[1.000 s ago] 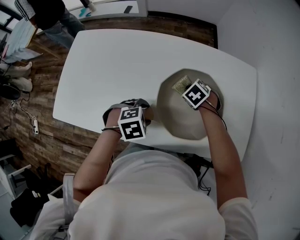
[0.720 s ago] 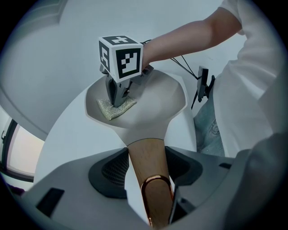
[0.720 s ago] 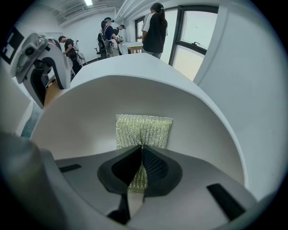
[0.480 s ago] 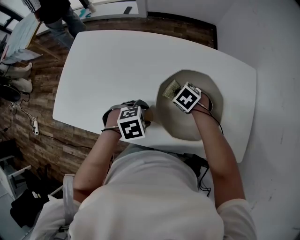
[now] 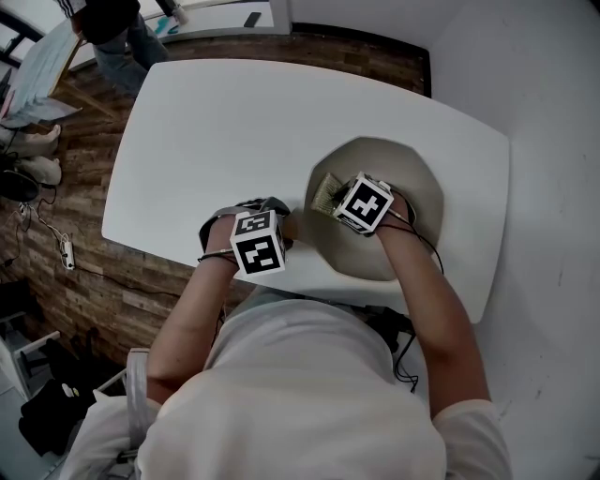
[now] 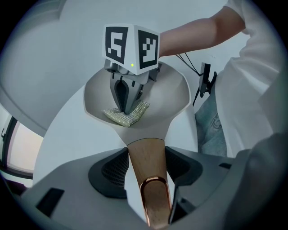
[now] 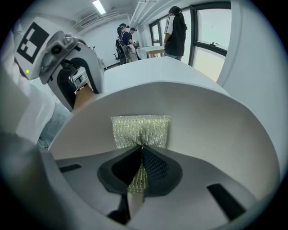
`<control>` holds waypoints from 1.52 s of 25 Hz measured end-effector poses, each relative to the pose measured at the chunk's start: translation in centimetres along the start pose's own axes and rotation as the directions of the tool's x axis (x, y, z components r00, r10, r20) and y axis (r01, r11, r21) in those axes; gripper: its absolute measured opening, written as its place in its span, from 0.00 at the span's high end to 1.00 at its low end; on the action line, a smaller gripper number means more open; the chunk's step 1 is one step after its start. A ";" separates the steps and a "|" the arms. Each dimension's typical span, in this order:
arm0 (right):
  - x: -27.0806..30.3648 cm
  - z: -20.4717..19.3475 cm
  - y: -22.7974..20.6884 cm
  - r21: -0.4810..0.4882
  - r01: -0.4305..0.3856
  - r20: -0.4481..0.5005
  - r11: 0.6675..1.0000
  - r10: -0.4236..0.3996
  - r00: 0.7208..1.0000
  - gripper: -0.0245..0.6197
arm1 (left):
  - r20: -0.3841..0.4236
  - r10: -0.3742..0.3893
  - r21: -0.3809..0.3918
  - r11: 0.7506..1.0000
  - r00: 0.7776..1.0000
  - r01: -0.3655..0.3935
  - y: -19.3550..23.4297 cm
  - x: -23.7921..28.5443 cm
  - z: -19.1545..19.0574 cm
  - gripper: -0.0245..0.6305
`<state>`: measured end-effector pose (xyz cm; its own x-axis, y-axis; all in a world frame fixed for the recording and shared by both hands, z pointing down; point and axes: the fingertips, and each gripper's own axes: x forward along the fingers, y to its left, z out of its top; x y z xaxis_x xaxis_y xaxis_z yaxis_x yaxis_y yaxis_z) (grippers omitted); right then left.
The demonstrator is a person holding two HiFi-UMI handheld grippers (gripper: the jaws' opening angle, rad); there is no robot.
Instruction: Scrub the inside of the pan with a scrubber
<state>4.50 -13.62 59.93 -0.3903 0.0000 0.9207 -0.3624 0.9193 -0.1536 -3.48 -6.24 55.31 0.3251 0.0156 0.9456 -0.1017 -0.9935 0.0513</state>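
Note:
A pale beige pan (image 5: 405, 161) sits on the white table (image 5: 206, 131), its wooden handle (image 6: 150, 177) pointing toward me. My left gripper (image 6: 146, 168) is shut on that handle, one pad on each side; from the head view the left gripper (image 5: 279, 223) sits at the pan's left rim. A yellow-green mesh scrubber (image 7: 141, 130) lies flat on the pan's inner floor. My right gripper (image 7: 140, 162) is shut on its near edge. Seen from the left gripper view, the right gripper (image 6: 127, 109) points down onto the scrubber (image 6: 118, 117) near the handle side of the pan (image 6: 173, 92).
The table's near edge (image 5: 187, 258) runs just behind my left hand, with wooden floor (image 5: 56, 262) beyond it. A person (image 5: 112, 28) stands past the far left corner. Other people (image 7: 175, 31) stand by windows across the room.
My right gripper has dragged the scrubber leftward across the pan floor toward the handle side. The left gripper stays clamped on the handle, shifting only slightly left.

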 end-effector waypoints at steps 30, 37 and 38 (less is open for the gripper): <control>-0.2 -3.2 5.8 -0.043 -0.227 -0.089 0.973 0.223 0.971 0.93 | 0.026 0.016 -0.007 1.000 1.000 -0.016 0.0 -0.1 0.3 0.58; -0.9 -5.2 6.6 -0.034 -0.265 -0.132 0.964 0.259 0.957 0.93 | 0.052 0.012 -0.006 1.000 0.999 -0.012 0.1 -0.4 1.0 0.58; -1.0 -5.5 6.6 -0.033 -0.271 -0.144 0.962 0.264 0.954 0.93 | 0.057 0.013 -0.006 1.000 0.998 -0.012 0.1 -0.5 1.1 0.58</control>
<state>7.17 -5.34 60.01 -0.3457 0.2993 0.8893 -0.2151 0.8972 -0.3856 -2.57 -6.49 54.52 0.3766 -0.0034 0.9264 -0.1117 -0.9929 0.0418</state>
